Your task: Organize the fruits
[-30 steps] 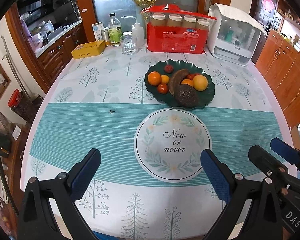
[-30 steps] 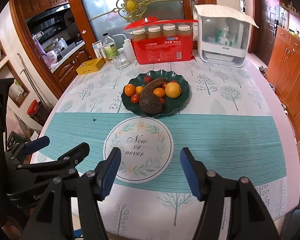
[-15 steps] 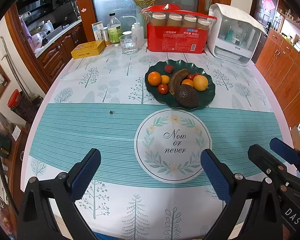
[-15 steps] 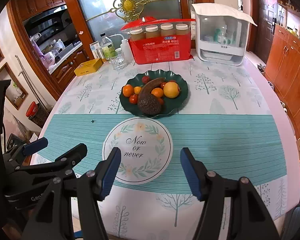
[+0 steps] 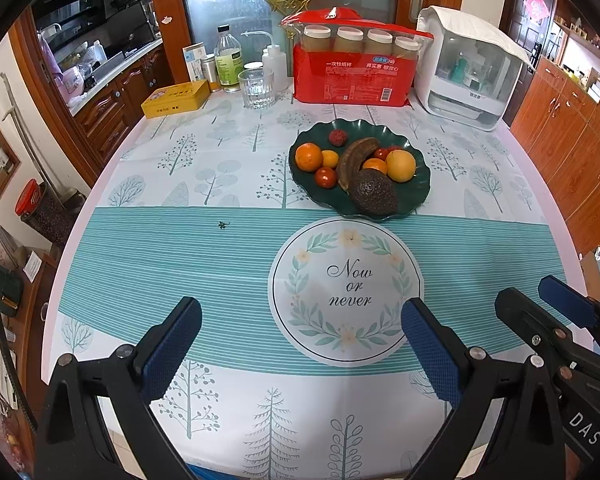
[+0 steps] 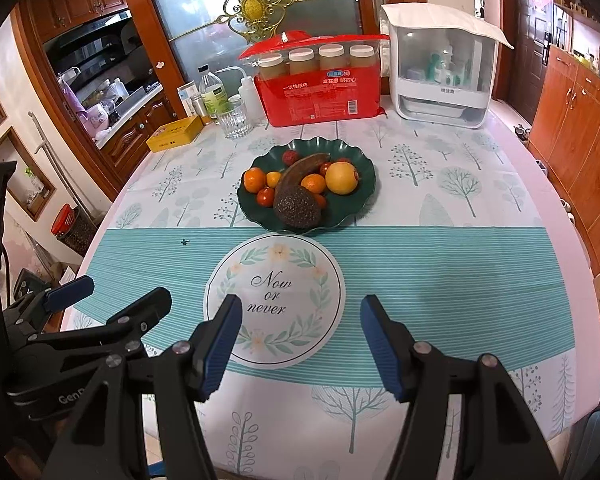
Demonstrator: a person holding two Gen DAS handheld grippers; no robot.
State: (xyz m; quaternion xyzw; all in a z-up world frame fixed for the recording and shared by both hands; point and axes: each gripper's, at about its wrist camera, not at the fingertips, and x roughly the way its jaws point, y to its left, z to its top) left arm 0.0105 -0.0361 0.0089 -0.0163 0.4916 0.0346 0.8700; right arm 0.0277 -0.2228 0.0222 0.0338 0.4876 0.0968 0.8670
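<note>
Both the left gripper (image 5: 300,340) and right gripper (image 6: 300,340) hover with jaws wide and empty, well short of the scalloped dark green plate (image 6: 364,192) holding oranges, tomatoes, brown banana (image 6: 300,168) and avocado (image 6: 296,206).

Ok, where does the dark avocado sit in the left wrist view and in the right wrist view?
Left wrist: avocado right of centre, at the near edge of the green plate.
Right wrist: avocado just left of centre, same near edge of the plate.
Shared landmark: the "Now or never" circle printed just in front of it.
</note>
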